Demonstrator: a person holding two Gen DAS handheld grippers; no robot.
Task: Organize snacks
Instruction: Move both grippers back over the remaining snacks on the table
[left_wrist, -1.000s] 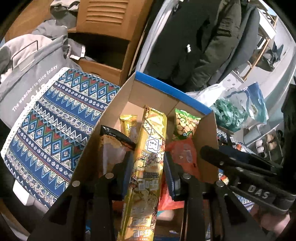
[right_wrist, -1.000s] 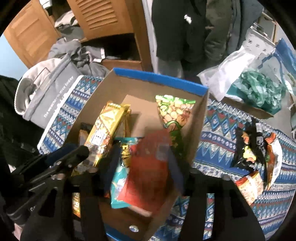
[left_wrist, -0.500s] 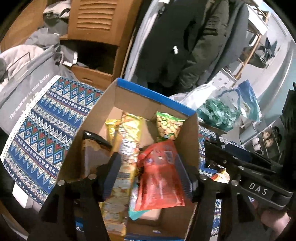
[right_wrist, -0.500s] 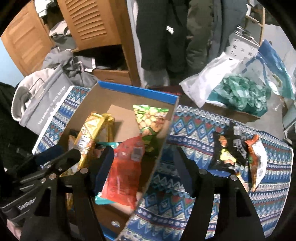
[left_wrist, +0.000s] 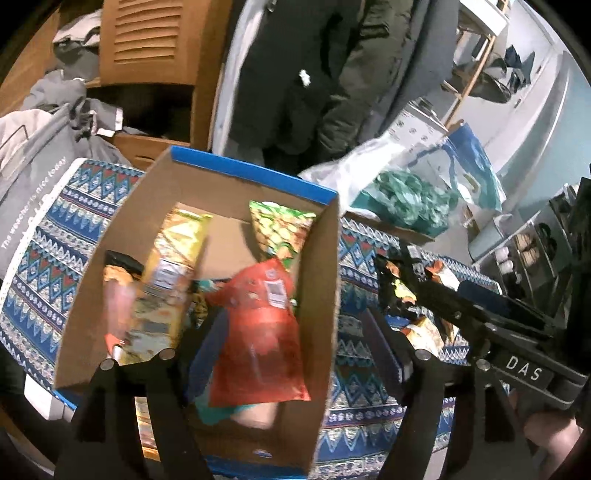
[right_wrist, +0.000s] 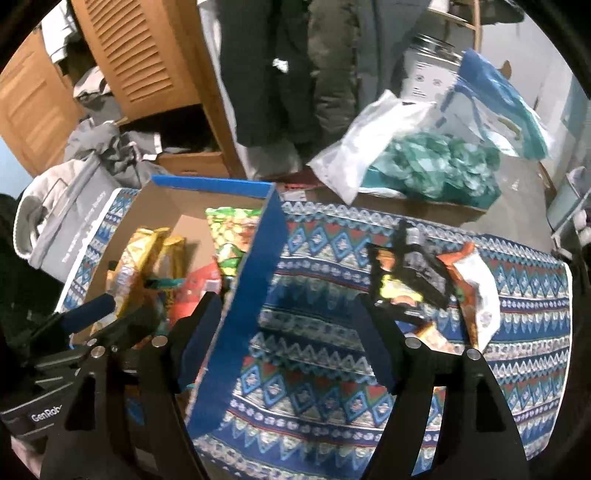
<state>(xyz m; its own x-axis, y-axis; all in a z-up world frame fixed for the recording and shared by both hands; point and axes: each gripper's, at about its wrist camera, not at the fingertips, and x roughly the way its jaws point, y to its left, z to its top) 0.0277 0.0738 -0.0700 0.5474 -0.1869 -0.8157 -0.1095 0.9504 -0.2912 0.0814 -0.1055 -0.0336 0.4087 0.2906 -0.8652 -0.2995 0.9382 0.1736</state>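
A cardboard box with a blue rim (left_wrist: 251, 173) stands on the patterned cloth. In it lie a long yellow pack (left_wrist: 170, 266), a green pack (left_wrist: 280, 229) and a red pack (left_wrist: 258, 332). My left gripper (left_wrist: 295, 354) hovers over the box's right wall, its jaws opening; the red pack lies loose below them. My right gripper (right_wrist: 288, 343) is over the cloth just right of the box wall (right_wrist: 258, 266), jaws opening, with nothing between them. A pile of loose snack packs (right_wrist: 417, 273) lies on the cloth to the right.
The blue patterned cloth (right_wrist: 332, 369) covers the table. A grey bag (left_wrist: 33, 177) lies left of the box. Behind the table are a plastic bag of green stuff (right_wrist: 424, 166), a wooden louvred cabinet (left_wrist: 147, 40) and hanging dark coats (left_wrist: 295, 74).
My left gripper let go of the long yellow pack and opened. My right gripper released the red pack into the box. Both moved right, away from the box's middle.
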